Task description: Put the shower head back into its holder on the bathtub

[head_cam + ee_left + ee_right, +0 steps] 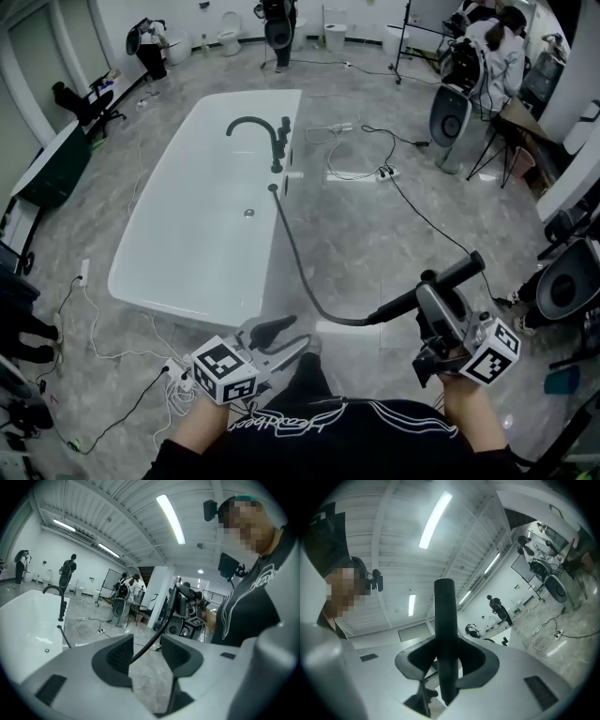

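Note:
A white bathtub lies ahead on the left, with a black curved faucet and black fittings on its right rim. A black hose runs from that rim to the black shower head. My right gripper is shut on its handle, which stands up between the jaws in the right gripper view, shower head. My left gripper is low near my body, open. In the left gripper view the hose runs through the gap of the left gripper, with no pad pressing on it.
Cables and a power strip lie on the floor right of the tub. Stands and equipment crowd the right side, with people beyond. A white cable and plug block lie at the tub's near corner.

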